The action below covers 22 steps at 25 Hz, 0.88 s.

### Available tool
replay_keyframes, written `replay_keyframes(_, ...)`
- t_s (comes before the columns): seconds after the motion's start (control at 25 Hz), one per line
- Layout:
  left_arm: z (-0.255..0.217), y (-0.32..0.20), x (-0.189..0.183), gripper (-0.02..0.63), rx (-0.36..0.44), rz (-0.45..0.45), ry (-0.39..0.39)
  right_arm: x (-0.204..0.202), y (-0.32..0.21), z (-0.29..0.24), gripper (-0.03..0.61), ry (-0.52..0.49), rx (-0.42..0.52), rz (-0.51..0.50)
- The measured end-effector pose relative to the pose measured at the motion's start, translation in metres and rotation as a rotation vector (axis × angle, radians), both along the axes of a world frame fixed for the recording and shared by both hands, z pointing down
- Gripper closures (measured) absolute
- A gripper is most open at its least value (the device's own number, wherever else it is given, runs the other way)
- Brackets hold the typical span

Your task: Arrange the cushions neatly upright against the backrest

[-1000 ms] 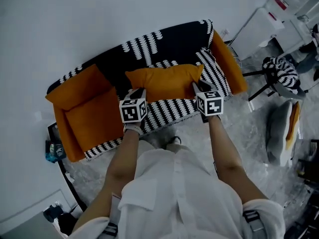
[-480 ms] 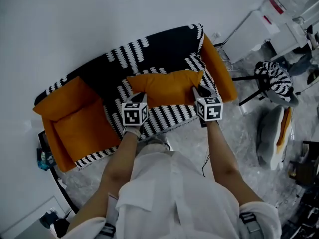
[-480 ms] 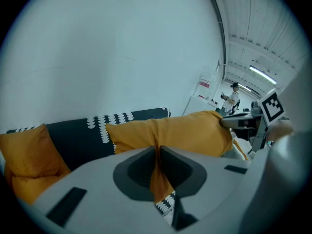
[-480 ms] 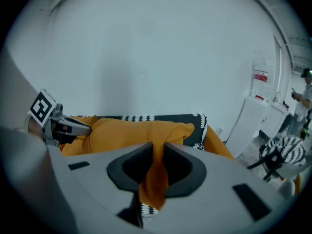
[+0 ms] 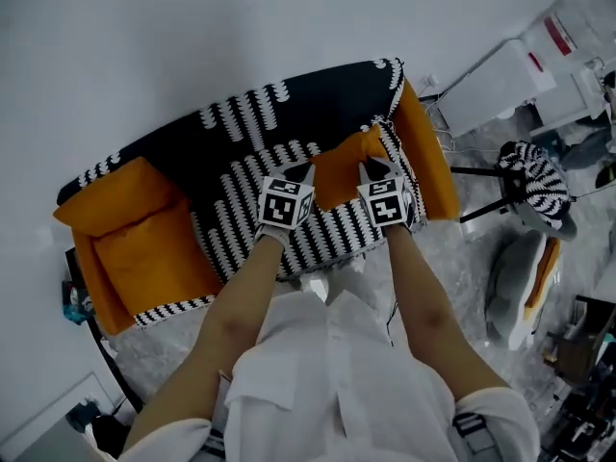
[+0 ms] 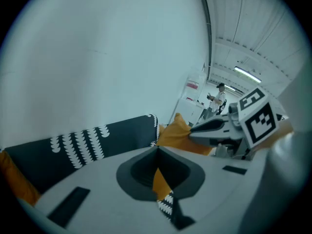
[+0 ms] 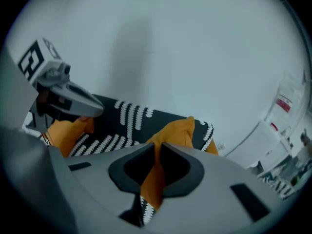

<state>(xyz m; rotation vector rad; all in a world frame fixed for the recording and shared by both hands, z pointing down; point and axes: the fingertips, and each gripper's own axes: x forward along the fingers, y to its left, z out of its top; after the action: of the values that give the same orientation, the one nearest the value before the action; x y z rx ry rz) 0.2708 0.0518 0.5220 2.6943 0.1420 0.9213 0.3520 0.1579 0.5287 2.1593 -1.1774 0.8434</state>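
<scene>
A sofa (image 5: 241, 128) with a black-and-white pattern and orange sides stands against the white wall. An orange cushion (image 5: 337, 173) hangs over the seat's right end, squeezed narrow between my two grippers. My left gripper (image 5: 302, 173) is shut on the cushion's left edge; orange fabric (image 6: 157, 179) shows pinched in its jaws. My right gripper (image 5: 370, 169) is shut on the right edge, its jaws having just closed further on the cushion (image 7: 178, 130). The cushion's upper corner (image 6: 175, 128) pokes up near the backrest. A second orange cushion (image 5: 144, 243) lies on the sofa's left end.
The sofa's orange right arm (image 5: 428, 152) is just beside the held cushion. On the floor to the right stand a striped pouf on a stand (image 5: 534, 166), another cushion (image 5: 525, 277) and white cabinets (image 5: 510, 65). A person (image 6: 218, 97) stands far off.
Both grippers have carried the orange cushion rightward along the sofa to its right end. They have come closer together, so the cushion now looks bunched and narrow.
</scene>
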Motion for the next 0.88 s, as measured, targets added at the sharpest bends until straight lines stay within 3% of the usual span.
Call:
replay_keyframes(0.2,0.030,0.012,0.041,0.600,0.003,-0.033,-0.072,0.058,0.012,0.041,0.566,-0.065,-0.019,-0.026)
replay_keyframes(0.48,0.087,0.036,0.070,0.600,-0.093,-0.222,-0.197,0.141,0.037,0.090,0.571,-0.159,-0.061,-0.146)
replay_keyframes(0.64,0.108,0.059,0.110,0.600,-0.133,-0.280,-0.218,0.186,0.050,0.118,0.571,-0.184,-0.082,-0.211)
replay_keyframes(0.88,0.128,0.072,0.144,0.600,-0.151,-0.314,-0.224,0.249,0.076,0.145,0.560,-0.202,-0.122,-0.173)
